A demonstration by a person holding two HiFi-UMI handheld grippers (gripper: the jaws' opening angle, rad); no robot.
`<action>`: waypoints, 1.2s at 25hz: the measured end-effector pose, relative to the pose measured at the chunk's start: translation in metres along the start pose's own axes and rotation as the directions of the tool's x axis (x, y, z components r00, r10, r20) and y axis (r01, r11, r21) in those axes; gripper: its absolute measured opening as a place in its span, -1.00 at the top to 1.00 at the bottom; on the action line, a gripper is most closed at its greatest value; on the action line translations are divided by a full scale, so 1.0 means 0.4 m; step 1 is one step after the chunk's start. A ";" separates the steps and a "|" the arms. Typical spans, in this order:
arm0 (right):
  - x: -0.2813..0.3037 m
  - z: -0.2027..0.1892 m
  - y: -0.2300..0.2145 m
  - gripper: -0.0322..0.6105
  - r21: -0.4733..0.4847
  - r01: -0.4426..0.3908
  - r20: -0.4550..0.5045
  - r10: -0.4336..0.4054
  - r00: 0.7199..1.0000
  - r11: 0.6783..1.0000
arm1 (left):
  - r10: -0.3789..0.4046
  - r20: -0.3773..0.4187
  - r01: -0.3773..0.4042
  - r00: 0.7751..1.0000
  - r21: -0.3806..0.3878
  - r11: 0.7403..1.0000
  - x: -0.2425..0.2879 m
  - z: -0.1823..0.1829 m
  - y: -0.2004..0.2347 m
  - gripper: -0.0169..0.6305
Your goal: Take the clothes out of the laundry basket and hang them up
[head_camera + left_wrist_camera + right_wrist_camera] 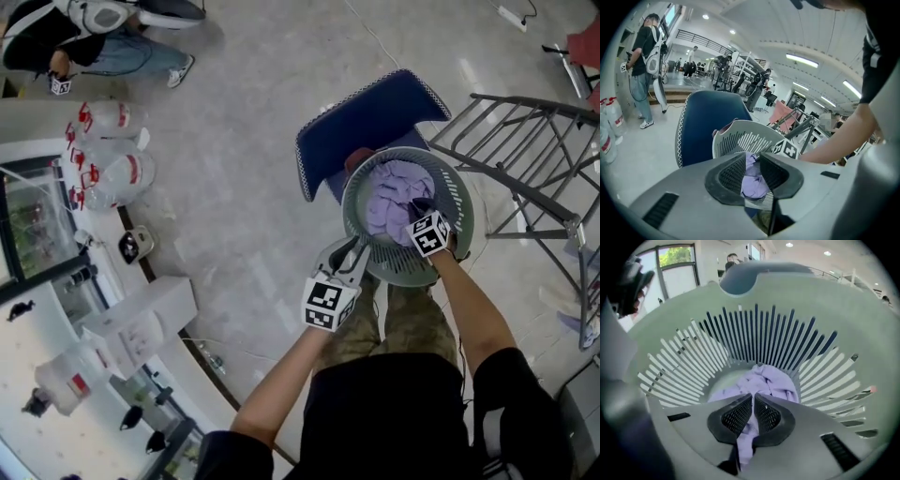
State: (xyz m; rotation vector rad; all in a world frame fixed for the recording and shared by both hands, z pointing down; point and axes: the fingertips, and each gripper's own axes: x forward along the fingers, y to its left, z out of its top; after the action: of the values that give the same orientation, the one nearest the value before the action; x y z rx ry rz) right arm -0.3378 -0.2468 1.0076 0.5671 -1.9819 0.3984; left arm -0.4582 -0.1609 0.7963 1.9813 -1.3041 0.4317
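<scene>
A round grey slatted laundry basket (405, 272) rests on a blue chair (367, 117) in front of me. Crumpled purple clothes (387, 195) lie in its bottom. My right gripper (419, 207) reaches down inside the basket. In the right gripper view it (753, 401) is shut on a fold of the purple clothes (769, 379), and cloth hangs between the pads. My left gripper (354, 255) is at the basket's near left rim. Its jaws (757, 161) stand a little apart, and through the gap show purple cloth (753, 180) and basket slats (740, 140).
A grey metal drying rack (536, 159) stands to the right of the basket. Several water jugs (108, 155) and a counter (141, 319) with bottles are at the left. A person (94, 42) sits at the far top left.
</scene>
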 end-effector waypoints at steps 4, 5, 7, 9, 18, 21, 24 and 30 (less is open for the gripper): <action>-0.179 0.097 0.043 0.87 0.028 -0.015 0.160 0.010 0.987 0.999 | -0.010 -0.014 0.011 1.000 0.049 0.999 -0.013 0.024 -0.011 0.67; -0.230 0.115 0.053 0.87 0.036 -0.018 0.192 0.011 0.981 0.999 | -0.021 -0.021 0.022 1.000 0.069 0.997 -0.013 0.027 -0.022 0.65; -0.338 0.150 0.069 0.87 0.048 -0.017 0.249 0.004 0.969 0.999 | -0.051 -0.042 0.056 0.998 0.111 0.992 -0.008 0.030 -0.045 0.60; -0.453 0.185 0.079 0.88 0.055 -0.004 0.304 -0.013 0.952 0.999 | -0.084 -0.065 0.094 0.994 0.172 0.981 0.004 0.039 -0.069 0.54; -0.888 0.319 0.125 0.88 -0.055 0.063 0.483 -0.029 0.875 0.997 | -0.161 -0.169 0.230 0.972 0.567 0.791 0.058 0.123 -0.163 0.24; -1.001 0.331 0.116 0.87 -0.043 0.130 0.510 -0.090 0.855 0.991 | -0.302 -0.156 0.336 0.940 0.562 0.756 0.019 0.203 -0.270 0.83; -1.114 0.308 0.091 0.87 0.020 0.182 0.545 -0.163 0.822 0.983 | -0.402 -0.018 0.366 0.915 0.451 0.814 -0.065 0.367 -0.351 0.87; -1.313 0.277 0.096 0.87 0.098 0.176 0.685 -0.194 0.702 0.980 | -0.532 0.263 0.293 0.805 0.604 0.741 -0.292 0.697 -0.625 0.88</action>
State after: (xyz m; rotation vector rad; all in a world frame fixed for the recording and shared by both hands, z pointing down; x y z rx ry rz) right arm -0.2334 -0.1549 0.4878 1.0406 -2.6039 0.0698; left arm -0.3142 -0.2257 0.4373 2.9021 -0.9633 0.1445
